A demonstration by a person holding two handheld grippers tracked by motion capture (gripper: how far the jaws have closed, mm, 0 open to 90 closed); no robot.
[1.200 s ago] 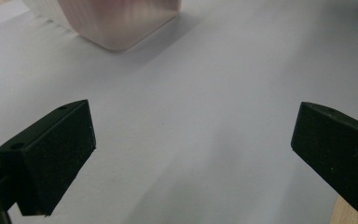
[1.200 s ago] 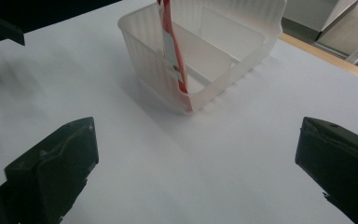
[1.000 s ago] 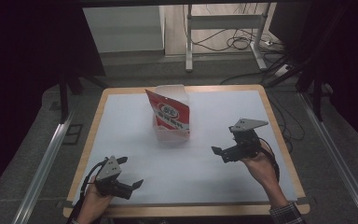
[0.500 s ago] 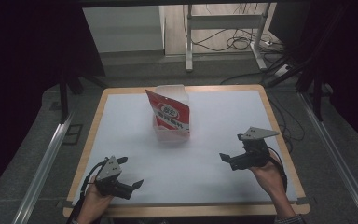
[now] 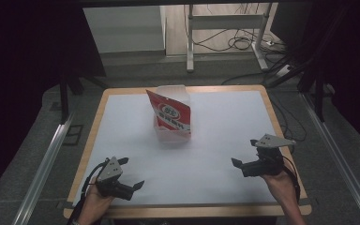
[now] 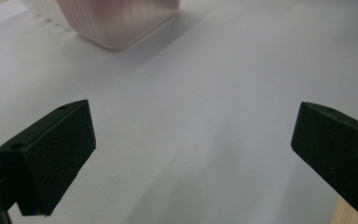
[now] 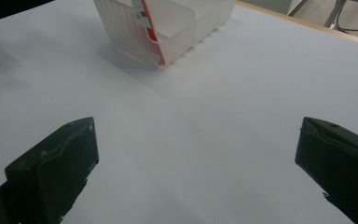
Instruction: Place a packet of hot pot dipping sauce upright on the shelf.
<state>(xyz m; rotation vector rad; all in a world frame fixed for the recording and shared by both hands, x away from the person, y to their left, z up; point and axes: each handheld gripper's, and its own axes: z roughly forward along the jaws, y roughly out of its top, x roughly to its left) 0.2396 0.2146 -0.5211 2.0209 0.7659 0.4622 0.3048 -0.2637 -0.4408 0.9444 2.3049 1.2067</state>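
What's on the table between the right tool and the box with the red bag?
Nothing: the high view shows bare white table between right tool and box.

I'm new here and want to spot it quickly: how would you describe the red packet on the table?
Start at the white-topped table with a wooden rim. Near its far middle stands a small translucent plastic bin, well ahead of both tools. The red and white printed packet stands upright inside, poking above the rim, the sole colourful thing there.

A lab — dark curtains [image 5: 23, 47], floor cables [image 5: 236, 42], a metal stand [image 5: 225, 33].
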